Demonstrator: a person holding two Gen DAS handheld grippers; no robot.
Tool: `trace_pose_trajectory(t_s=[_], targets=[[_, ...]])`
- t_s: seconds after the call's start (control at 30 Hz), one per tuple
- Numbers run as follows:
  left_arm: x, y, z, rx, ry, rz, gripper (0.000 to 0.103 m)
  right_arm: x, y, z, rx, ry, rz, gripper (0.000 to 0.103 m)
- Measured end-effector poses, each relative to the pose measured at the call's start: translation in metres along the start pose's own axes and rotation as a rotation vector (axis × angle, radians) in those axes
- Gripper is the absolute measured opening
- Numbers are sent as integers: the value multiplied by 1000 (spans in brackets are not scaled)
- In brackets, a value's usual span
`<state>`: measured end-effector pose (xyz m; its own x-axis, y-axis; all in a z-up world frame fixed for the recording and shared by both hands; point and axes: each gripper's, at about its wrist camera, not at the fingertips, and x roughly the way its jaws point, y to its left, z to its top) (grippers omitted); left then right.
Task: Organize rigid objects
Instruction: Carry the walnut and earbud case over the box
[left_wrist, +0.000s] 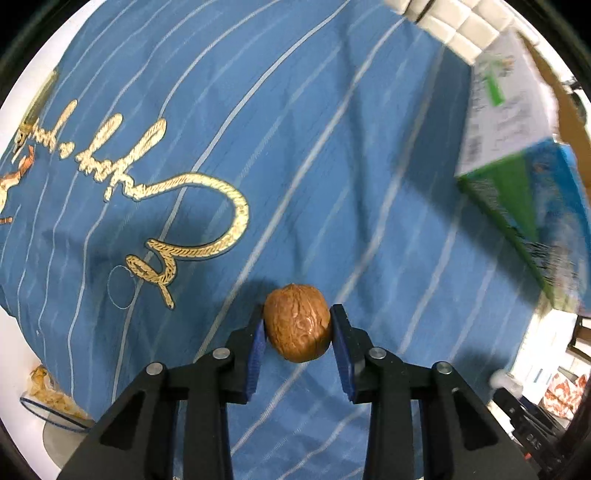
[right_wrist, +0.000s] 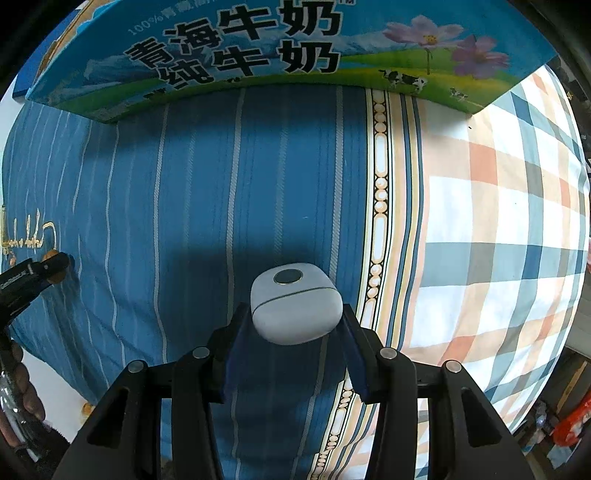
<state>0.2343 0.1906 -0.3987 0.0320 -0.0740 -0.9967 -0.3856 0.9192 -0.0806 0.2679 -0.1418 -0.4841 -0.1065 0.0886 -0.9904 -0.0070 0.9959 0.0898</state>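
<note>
A walnut (left_wrist: 297, 323) is clamped between the blue pads of the left gripper (left_wrist: 297, 325), whose fingers (left_wrist: 255, 354) are closed against its two sides, and it is held over a blue striped bedsheet (left_wrist: 295, 147) bearing gold embroidered lettering (left_wrist: 207, 206) ahead and to the left of the fingers. A milk carton box (left_wrist: 524, 177) is seen ahead and to the right of them, blurred. In the right wrist view, a pale grey earbud case (right_wrist: 295, 306) is gripped between the fingers (right_wrist: 236, 354) of the right gripper (right_wrist: 295, 321), closed on its sides, above the striped sheet. The printed milk box lies well ahead of those fingers, and a checked sheet (right_wrist: 498, 240) spreads to their right.
</note>
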Motion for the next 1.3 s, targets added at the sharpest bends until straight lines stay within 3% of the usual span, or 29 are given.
trace_pose_trajectory(t_s=[0.23, 0.27, 0.43, 0.6, 0.63, 0.7, 0.77, 0.93, 1.0, 1.13, 1.2, 1.3], targets=[[-72, -61, -18, 155, -103, -101, 31, -27, -2, -11, 9, -40, 54, 43], [-85, -75, -20, 185, -121, -129, 31, -34, -3, -13, 6, -51, 63, 0], [-111, -130, -25, 286, -175, -169, 31, -73, -4, -15, -14, -114, 71, 1], [-103, -164, -25, 317, -183, -161, 31, -85, -30, -2, 64, -149, 141, 5], [-98, -166, -25, 319, -181, -157, 31, -85, -39, 1, 93, -162, 168, 9], [-90, -175, -22, 321, -165, -157, 31, -80, -52, 10, 138, -150, 192, 41], [-83, -180, -18, 322, -154, -153, 31, -74, -68, 13, 193, -154, 211, 50], [-70, -190, -15, 325, -132, -156, 31, -66, -100, 23, 262, -143, 196, 51], [-67, -193, -15, 331, -126, -152, 31, -59, -105, 27, 256, -133, 154, 54], [-63, -197, -15, 340, -122, -135, 31, -24, -106, 40, 239, -64, 112, 57], [-64, -198, -16, 344, -123, -132, 31, -7, -106, 48, 248, -56, 84, 49], [-70, -198, -18, 353, -135, -132, 31, 3, -105, 50, 251, -70, 68, 48]])
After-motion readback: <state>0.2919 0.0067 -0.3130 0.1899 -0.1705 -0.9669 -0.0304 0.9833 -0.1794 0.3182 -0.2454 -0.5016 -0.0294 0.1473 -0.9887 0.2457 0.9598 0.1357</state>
